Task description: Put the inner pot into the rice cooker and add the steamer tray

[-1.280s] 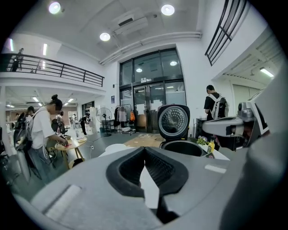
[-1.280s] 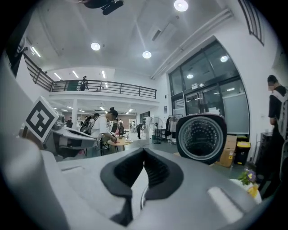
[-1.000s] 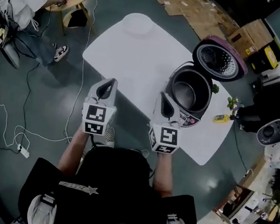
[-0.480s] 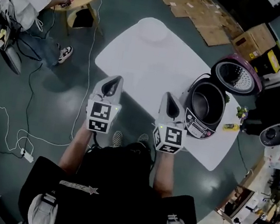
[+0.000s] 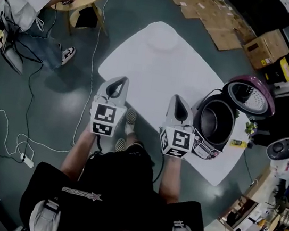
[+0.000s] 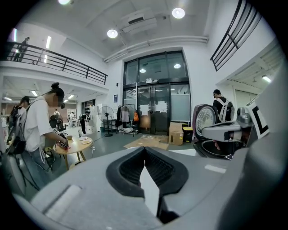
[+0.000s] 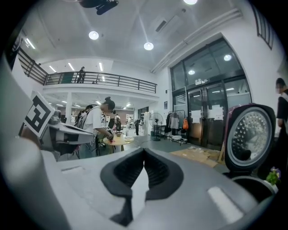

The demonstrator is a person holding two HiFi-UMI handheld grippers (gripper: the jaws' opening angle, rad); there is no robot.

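Now my left gripper (image 5: 118, 83) and right gripper (image 5: 178, 103), jaws together and empty, drift leftward off the open pink-lidded black rice cooker (image 5: 216, 120); steamer tray pending.

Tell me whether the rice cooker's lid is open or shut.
Open. The lid is swung back from the rice cooker, its inner face showing and the cavity exposed.

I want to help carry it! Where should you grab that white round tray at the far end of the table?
Probably by its rim, on the near side, one jaw inside and one outside, coming from above. The white round tray lies flat on the table and looks shallow, so the rim is the only thin edge to pinch. Finer detail is washed out.
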